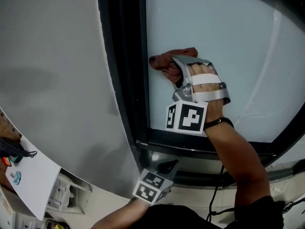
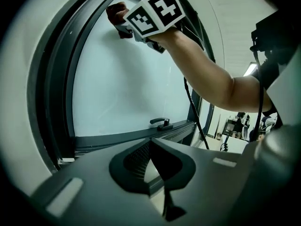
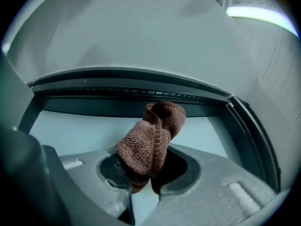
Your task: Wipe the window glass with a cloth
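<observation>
Left gripper (image 1: 167,167) closed, empty | right gripper (image 1: 180,74) clamps cloth (image 1: 166,61), seemingly touching window glass (image 1: 214,27).

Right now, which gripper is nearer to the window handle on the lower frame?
Left. The left gripper is low, by the lower frame, facing the handle, fingers shut and empty. The right gripper is high on the glass, holding the cloth.

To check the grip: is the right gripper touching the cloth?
Touching. The right gripper view shows the right gripper shut on the cloth, pinched between its jaws.
</observation>
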Demonstrator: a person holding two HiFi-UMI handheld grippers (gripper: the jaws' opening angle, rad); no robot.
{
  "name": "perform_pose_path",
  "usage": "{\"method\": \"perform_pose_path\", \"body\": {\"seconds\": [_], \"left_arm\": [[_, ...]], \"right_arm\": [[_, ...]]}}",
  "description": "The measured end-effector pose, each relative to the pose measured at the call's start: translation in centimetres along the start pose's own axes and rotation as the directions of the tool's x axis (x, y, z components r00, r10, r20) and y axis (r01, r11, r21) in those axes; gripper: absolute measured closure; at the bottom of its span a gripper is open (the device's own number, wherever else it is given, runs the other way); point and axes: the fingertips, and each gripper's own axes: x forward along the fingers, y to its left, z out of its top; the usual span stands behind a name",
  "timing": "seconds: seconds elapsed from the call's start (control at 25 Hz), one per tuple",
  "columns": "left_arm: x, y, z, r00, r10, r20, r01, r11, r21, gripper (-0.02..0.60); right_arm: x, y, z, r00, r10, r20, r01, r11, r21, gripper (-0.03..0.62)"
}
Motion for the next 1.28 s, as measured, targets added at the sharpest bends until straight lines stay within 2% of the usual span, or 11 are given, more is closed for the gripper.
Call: {"method": "perform_pose_path", "body": {"seconds": [0.2,0.56,0.96,1.28], "left_arm": [[-1.2,0.9,-1.1,0.999,-0.036,-0.012,0.036,0.999,0.017,0.565],[-2.2,2.9,-3.0,0.997,-0.072,-0.031,0.072,0.997,-0.01,0.565],[-2.4,2.9,-5.8,0.994,-0.076,-0.073,0.075,0.997,-0.021,0.565],[-3.0,2.5,-6.1,0.997,-0.05,-0.062,0.049,0.998,-0.029,0.565]], "right_arm": [[1.8,-1.8,0.2,0.995,-0.076,-0.065,0.074,0.997,-0.036,0.502],[3.7,-0.8,0.2,0.986,-0.068,-0.152,0.064,0.997,-0.035,0.502],[2.4,3.7,0.7,0.989,-0.013,-0.15,0.011,1.0,-0.011,0.502],[0.6,7.7,0.6,0.99,0.047,-0.136,-0.043,0.999,0.027,0.502]]}}
